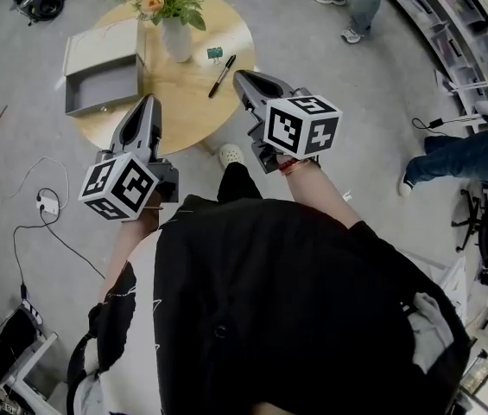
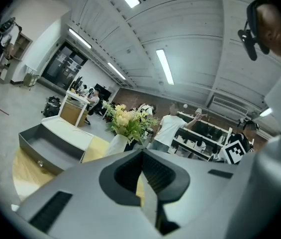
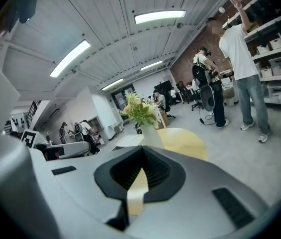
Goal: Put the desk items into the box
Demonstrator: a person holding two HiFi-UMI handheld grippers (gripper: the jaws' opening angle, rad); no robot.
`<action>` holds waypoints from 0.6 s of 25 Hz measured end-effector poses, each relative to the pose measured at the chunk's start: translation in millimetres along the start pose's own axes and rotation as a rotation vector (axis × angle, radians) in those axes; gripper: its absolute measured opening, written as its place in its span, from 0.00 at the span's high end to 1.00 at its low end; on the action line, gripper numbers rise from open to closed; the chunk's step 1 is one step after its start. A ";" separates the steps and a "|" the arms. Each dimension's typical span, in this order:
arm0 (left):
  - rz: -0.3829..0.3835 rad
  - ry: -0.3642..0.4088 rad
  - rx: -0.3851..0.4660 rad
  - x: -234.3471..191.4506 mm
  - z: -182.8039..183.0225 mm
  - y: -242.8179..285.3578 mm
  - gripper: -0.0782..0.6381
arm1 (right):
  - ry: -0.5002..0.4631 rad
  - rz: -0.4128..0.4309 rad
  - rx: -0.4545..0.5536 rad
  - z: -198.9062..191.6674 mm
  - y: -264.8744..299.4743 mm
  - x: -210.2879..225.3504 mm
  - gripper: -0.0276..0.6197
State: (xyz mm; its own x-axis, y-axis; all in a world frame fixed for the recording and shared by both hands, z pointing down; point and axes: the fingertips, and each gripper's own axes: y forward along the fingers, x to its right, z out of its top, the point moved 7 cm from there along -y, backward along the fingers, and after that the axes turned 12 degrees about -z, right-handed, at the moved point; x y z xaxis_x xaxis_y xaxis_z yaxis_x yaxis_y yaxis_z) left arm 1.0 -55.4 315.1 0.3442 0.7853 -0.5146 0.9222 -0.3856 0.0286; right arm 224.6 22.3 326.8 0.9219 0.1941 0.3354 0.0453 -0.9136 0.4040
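A round wooden table (image 1: 183, 102) carries an open grey box (image 1: 101, 89) with its lid raised, a black pen (image 1: 222, 76) and a small green binder clip (image 1: 215, 54). My left gripper (image 1: 149, 100) hangs shut and empty over the table's near edge, just right of the box. Close to the pen's near end, my right gripper (image 1: 242, 78) is also shut with nothing in it. The left gripper view looks past the left gripper (image 2: 142, 152) to the box (image 2: 50, 143). From the right gripper (image 3: 142, 152), the table (image 3: 185, 141) lies ahead.
A white vase of flowers (image 1: 173, 20) stands at the table's back, between the box and the clip. Cables and a power strip (image 1: 47, 204) lie on the floor at left. People's legs (image 1: 360, 3) and shelving (image 1: 459, 24) are at the right.
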 end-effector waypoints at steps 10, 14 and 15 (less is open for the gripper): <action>0.038 0.019 0.040 -23.9 29.5 47.4 0.88 | -0.022 0.033 0.004 48.8 55.8 23.8 0.95; 0.084 0.024 0.059 -37.9 36.7 55.8 0.88 | -0.047 0.059 -0.006 63.4 76.0 26.8 0.95; 0.095 0.025 0.060 -41.2 36.9 58.1 0.88 | -0.054 0.065 -0.010 65.9 80.9 28.0 0.95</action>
State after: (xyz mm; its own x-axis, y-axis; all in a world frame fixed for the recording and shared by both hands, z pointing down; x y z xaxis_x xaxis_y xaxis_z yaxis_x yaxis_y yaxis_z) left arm 33.9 -128.0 306.3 0.4347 0.7554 -0.4903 0.8733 -0.4866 0.0245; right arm 279.5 -69.8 312.9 0.9423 0.1146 0.3145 -0.0188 -0.9199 0.3916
